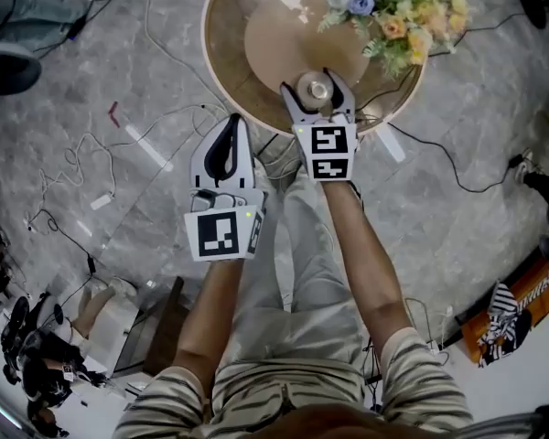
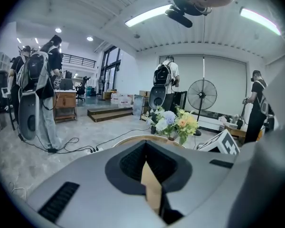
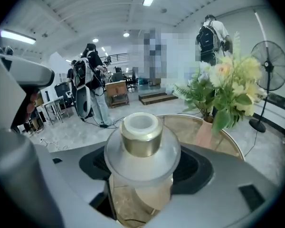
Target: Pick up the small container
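A round table point(image 1: 229, 39) with a tan wooden top and a pale rim stands on a grey, marbled floor point(image 1: 457, 218), where thin cables point(image 1: 82, 154) lie in loops. A bunch of flowers point(image 1: 393, 12) in yellow, peach and blue sits on the far right part of the tabletop. The room around it is a wide, bright hall with long strip lights point(image 2: 147, 14) on the ceiling. A standing fan point(image 2: 202, 95) is by the back wall, and several people wearing backpacks point(image 2: 35, 70) are some way off.

The small container point(image 3: 141, 137) has a clear body, a broad translucent flange, a gold collar and a white top. It sits upright between the two fingers of the right gripper point(image 1: 311, 85), over the near edge of the table. The fingers clasp the body from either side below the flange, so the collar and top stand proud of them — the jaws are wide because the body fills the gap. The fingers hide the base, so I cannot tell whether it is clear of the wood.

The left gripper point(image 1: 231, 131) is off the table's edge, beside and a little nearer the person than the right one, over bare floor. Its jaws are pressed together with nothing between them — well apart from the container.
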The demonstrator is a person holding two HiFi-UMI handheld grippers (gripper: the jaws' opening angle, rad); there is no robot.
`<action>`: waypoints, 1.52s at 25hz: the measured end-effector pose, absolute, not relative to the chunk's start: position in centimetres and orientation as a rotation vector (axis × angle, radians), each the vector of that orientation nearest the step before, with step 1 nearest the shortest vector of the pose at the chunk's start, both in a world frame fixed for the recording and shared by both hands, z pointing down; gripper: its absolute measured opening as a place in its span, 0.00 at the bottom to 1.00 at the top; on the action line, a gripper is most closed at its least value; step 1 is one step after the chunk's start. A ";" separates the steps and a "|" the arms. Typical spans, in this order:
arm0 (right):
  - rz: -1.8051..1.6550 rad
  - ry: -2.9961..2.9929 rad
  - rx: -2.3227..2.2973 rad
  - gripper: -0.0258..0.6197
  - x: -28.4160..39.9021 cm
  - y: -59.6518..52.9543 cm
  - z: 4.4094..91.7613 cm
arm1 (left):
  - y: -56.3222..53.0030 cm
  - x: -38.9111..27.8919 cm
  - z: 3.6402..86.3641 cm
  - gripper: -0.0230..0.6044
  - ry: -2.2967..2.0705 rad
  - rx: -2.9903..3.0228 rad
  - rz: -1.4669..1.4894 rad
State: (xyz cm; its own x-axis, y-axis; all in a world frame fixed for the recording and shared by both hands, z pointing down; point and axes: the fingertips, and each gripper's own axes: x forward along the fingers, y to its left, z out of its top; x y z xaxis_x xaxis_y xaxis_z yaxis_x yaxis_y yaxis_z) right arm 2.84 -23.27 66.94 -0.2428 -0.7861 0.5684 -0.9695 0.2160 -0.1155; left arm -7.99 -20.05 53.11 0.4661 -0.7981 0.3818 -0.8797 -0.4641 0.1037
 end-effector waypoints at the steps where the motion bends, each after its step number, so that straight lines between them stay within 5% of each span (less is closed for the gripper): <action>1: 0.643 -2.118 1.631 0.57 2.9 -23.1 66.0 | -19.9 -7.9 52.4 0.03 -1.435 2.439 0.402; 38: 0.490 -2.362 1.704 0.57 4.5 -16.6 32.5 | -14.2 -7.5 29.6 0.04 -1.456 2.598 0.361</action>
State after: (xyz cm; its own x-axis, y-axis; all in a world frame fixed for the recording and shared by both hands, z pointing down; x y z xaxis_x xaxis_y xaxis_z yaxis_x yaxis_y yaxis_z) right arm 4.54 -16.59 32.48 -0.3223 -0.8838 0.3391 -0.9458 0.2853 -0.1553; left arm -7.52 -14.17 29.60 0.5024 -0.8196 0.2753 -0.8534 -0.5212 0.0057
